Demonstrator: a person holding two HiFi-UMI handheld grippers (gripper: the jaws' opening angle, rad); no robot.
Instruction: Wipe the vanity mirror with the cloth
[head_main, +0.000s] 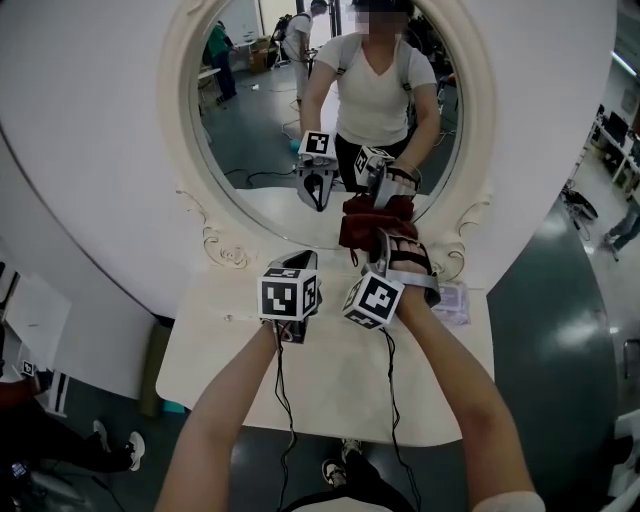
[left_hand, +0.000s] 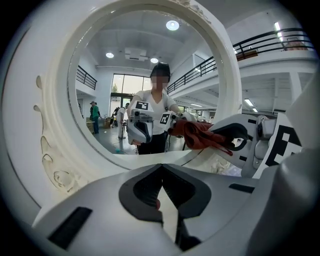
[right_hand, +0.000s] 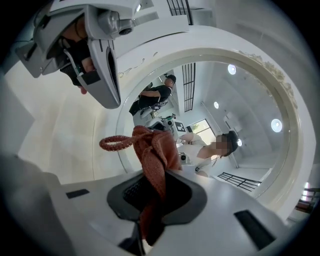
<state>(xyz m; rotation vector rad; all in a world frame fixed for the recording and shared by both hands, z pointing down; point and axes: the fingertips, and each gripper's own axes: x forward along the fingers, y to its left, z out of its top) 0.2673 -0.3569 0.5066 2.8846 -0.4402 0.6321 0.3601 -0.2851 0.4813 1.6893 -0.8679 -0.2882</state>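
The oval vanity mirror (head_main: 260, 120) in its white carved frame (head_main: 215, 245) stands on a white table (head_main: 220, 350). My right gripper (head_main: 378, 240) is shut on a dark red cloth (head_main: 370, 222), bunched at the mirror's lower rim just right of centre. In the right gripper view the cloth (right_hand: 152, 150) sticks up out of the jaws (right_hand: 155, 180), its loop hanging left, in front of the mirror (right_hand: 225, 100). My left gripper (head_main: 303, 262) hovers beside it to the left, shut and empty (left_hand: 161, 167). From the left gripper view the cloth (left_hand: 197, 134) shows at right.
A small clear packet (head_main: 455, 300) lies on the table right of my right wrist. Cables hang from both grippers over the table's front edge. Dark floor surrounds the table; someone's feet (head_main: 115, 445) are at lower left. People show in the reflection.
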